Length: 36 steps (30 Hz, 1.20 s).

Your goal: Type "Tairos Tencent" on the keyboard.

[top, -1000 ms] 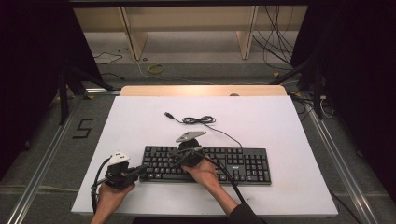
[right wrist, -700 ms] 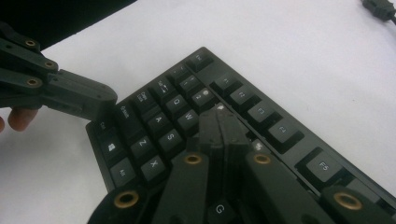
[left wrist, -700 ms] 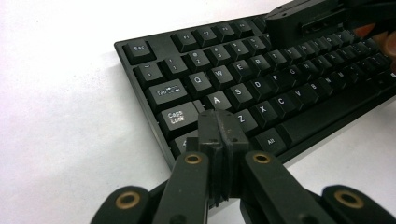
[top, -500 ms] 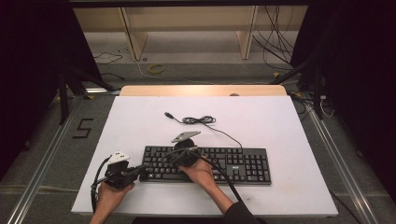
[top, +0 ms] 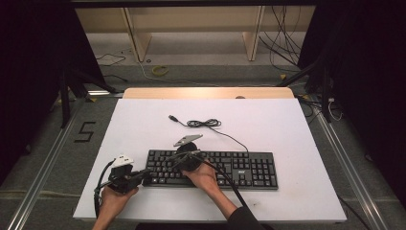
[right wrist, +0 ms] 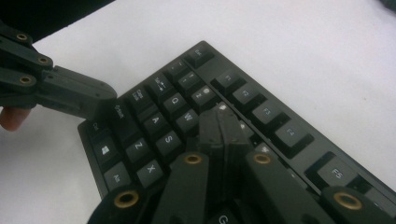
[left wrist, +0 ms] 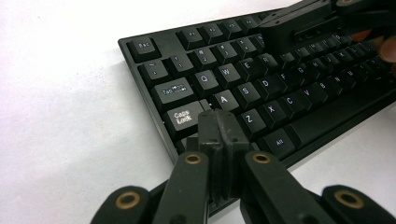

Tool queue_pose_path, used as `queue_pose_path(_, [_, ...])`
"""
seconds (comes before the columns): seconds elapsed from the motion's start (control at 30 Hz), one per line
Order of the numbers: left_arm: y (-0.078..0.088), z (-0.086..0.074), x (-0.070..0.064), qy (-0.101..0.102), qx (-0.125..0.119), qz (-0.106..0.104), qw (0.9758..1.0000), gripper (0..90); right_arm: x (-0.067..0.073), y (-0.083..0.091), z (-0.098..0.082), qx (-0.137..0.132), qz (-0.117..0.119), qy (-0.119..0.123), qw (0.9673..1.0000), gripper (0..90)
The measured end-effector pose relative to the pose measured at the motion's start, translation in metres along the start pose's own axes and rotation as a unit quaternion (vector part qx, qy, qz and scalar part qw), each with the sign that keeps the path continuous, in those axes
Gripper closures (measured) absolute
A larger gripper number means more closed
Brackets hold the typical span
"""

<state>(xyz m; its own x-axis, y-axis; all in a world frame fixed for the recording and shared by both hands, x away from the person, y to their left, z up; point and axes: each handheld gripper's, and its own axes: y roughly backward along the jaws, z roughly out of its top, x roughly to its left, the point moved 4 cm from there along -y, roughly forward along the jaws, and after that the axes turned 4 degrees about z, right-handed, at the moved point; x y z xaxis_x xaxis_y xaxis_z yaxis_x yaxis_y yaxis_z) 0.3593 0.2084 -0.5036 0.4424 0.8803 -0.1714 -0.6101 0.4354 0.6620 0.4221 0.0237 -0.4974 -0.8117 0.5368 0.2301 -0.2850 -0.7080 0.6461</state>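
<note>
Both tongs, left (left wrist: 219, 122) and right (right wrist: 219, 119), are pressed together over the keyboard (top: 249, 170); it looks rigid, light, best gripped at its thin edges.

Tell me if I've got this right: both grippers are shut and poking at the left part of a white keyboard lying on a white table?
Nearly. The keyboard is black, not white, as the high view shows. The rest holds: the left gripper and the right gripper have their jaws shut, both at the keyboard's left part, and the table is white.
</note>
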Motion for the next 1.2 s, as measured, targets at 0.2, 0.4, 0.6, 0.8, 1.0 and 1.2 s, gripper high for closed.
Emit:
queue_pose_path(0.2, [0.000,0.001,0.001,0.001,0.001,0.001,1.0000,89.1,-0.002,0.005,0.000,0.004,-0.005,0.001,1.0000,90.0])
queue_pose_path(0.4, [-0.002,0.001,0.003,0.002,0.002,0.004,1.0000,89.1,-0.005,0.008,-0.001,0.004,-0.009,0.004,0.9999,90.0])
queue_pose_path(0.6, [-0.004,0.001,0.002,-0.001,0.007,0.005,1.0000,89.1,-0.006,0.010,-0.003,0.007,-0.014,0.003,0.9999,90.0])
queue_pose_path(0.8, [-0.005,0.001,0.001,-0.004,0.012,0.005,0.9999,89.1,-0.010,0.011,-0.007,0.014,-0.019,-0.001,0.9997,90.0])
queue_pose_path(1.0, [-0.005,0.001,0.001,-0.003,0.013,0.003,0.9999,89.1,-0.012,0.011,-0.009,0.016,-0.021,-0.003,0.9997,90.0])
queue_pose_path(1.2, [-0.006,0.001,0.001,-0.003,0.013,0.002,0.9999,89.1,-0.012,0.010,-0.011,0.018,-0.019,-0.003,0.9996,90.0])
